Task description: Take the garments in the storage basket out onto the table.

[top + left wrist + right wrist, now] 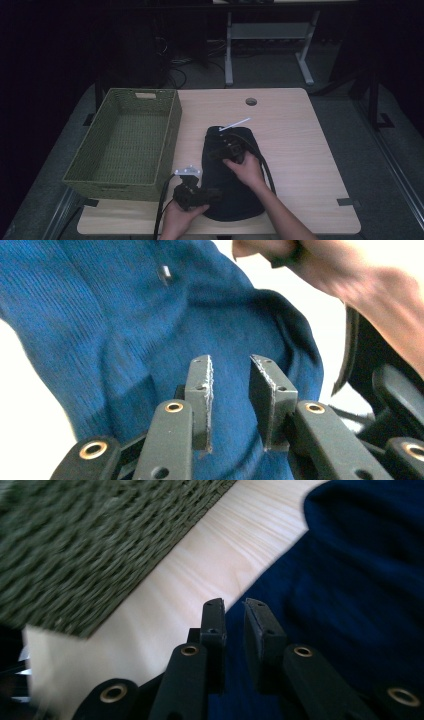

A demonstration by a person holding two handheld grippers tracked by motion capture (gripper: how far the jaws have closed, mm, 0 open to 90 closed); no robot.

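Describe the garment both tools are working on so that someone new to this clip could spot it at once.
Start at the wooden table, with the green woven basket on its left side. Just right of the basket, near the front edge, lies a dark blue knitted garment under both tools. It is the only soft cloth item there, and a thin white stick lies at its far end.

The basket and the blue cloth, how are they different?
The basket is green, woven and stiff, with upright walls; the blue cloth is dark, soft and lies flat in a crumpled heap. The basket stands untouched by the tongs, while the left tongs and right tongs are both over the cloth, with the jaws a little apart. Both rest on the wooden table.
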